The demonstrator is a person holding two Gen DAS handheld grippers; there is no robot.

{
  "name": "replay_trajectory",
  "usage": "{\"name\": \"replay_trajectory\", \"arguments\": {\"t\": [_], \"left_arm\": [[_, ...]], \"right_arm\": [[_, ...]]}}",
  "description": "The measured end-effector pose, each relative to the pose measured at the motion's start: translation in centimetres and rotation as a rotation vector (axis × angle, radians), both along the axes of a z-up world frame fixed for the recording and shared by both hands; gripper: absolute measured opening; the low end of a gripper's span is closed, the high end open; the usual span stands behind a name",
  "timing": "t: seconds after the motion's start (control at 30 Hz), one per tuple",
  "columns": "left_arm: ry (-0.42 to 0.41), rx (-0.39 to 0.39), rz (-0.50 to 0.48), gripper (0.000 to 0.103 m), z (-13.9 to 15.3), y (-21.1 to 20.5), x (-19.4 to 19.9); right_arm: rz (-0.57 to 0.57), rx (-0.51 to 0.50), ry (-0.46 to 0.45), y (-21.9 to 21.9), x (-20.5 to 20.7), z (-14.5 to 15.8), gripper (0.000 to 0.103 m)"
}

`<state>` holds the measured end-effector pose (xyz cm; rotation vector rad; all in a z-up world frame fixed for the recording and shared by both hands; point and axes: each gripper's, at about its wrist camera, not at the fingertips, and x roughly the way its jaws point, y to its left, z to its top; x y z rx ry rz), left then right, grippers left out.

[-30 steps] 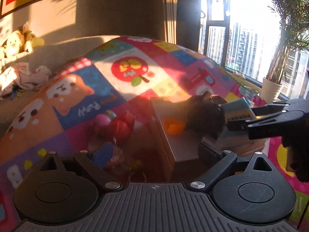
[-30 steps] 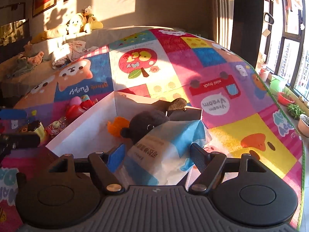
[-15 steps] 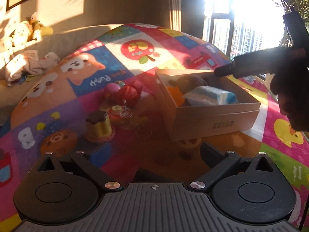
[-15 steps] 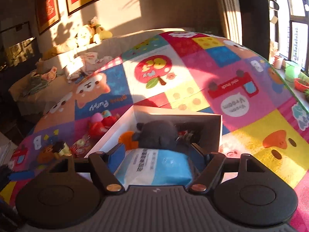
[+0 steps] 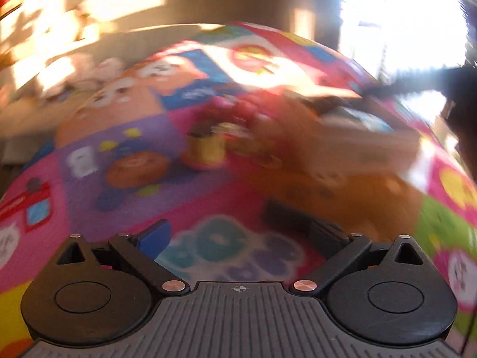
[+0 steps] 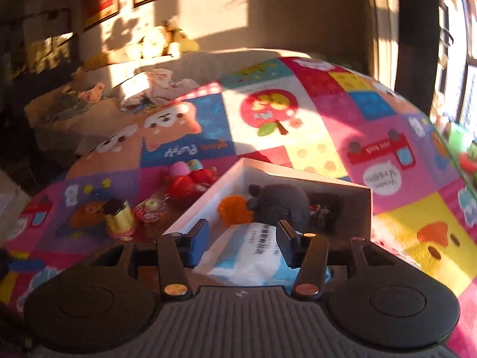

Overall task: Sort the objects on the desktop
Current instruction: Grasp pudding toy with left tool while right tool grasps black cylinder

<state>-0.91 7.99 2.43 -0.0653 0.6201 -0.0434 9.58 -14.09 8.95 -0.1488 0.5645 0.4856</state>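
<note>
A cardboard box (image 6: 354, 208) on the play mat holds a dark plush toy (image 6: 280, 200), an orange toy (image 6: 235, 208) and a white and blue tissue pack (image 6: 250, 256). My right gripper (image 6: 243, 235) hovers over the near end of the box, its jaws closing. The pack lies below them and the pads do not press on it. The left wrist view is blurred. My left gripper (image 5: 238, 235) stands wide open over the mat with nothing between its fingers, short of the box (image 5: 357, 149). The right gripper (image 5: 417, 80) shows there as a dark bar above the box.
Left of the box lie loose toys: a gold cup-shaped toy (image 6: 119, 217), red and pink toys (image 6: 187, 179) and a wrapped candy (image 6: 150, 208). A sofa (image 6: 208, 65) with plush toys and clothes stands behind the mat. Windows are at the right.
My right gripper let the tissue pack down into the box, then drew back and up while its jaws narrowed. My left gripper pulled back from the box and sank toward the mat.
</note>
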Motion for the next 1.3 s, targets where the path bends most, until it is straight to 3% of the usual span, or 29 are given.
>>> {"name": "replay_trajectory", "arguments": {"t": [0.1,0.17,0.27,0.33,0.47,0.63,0.7,0.8,0.87,0.93,1.0,1.17,1.3], "left_arm": [[-0.005,-0.065,0.097,0.102,0.5,2.2,0.3],[-0.004,-0.071,0.119,0.102,0.9,2.9,0.2],[-0.011,-0.056,0.115,0.102,1.3,3.1,0.1],[-0.018,-0.048,0.094,0.102,1.4,2.9,0.4],[-0.031,-0.025,0.042,0.102,1.3,2.3,2.7],[-0.014,0.065,0.0,0.1,0.3,0.8,8.3],[0.006,0.106,0.006,0.084,-0.3,0.3,10.4],[0.043,0.097,-0.002,0.082,-1.0,-0.1,13.0],[0.052,0.13,0.014,0.079,-1.5,-0.6,14.3],[0.06,0.14,0.026,0.072,-1.9,-0.8,15.1],[0.055,0.139,0.026,0.061,-1.8,-0.9,15.2],[0.057,0.169,-0.004,0.061,-1.2,-1.8,12.6],[0.065,0.085,-0.077,0.061,-0.3,-3.4,8.1]], "right_arm": [[0.169,-0.038,0.056,3.2,-3.2,-1.3,0.047],[0.266,-0.058,0.1,5.5,-4.9,-2.9,0.041],[0.347,-0.112,0.105,8.7,-6.4,-5.6,0.04],[0.35,-0.129,0.13,9.9,-6.4,-7.0,0.038],[0.322,-0.107,0.181,9.4,-5.7,-7.3,0.019],[0.272,-0.159,0.161,5.8,-7.2,-7.3,0.018],[0.243,-0.166,0.167,3.6,-7.9,-7.1,0.018],[0.161,-0.205,0.138,0.5,-8.9,-7.2,0.018],[0.101,-0.235,0.102,-1.2,-9.5,-7.4,0.021],[0.049,-0.231,0.082,-2.6,-9.8,-7.5,0.042],[0.007,-0.19,0.078,-3.7,-10.0,-7.7,0.051],[-0.041,-0.092,0.092,-5.0,-9.9,-8.2,0.056],[-0.051,-0.076,0.079,-5.1,-9.9,-8.4,0.057]]}}
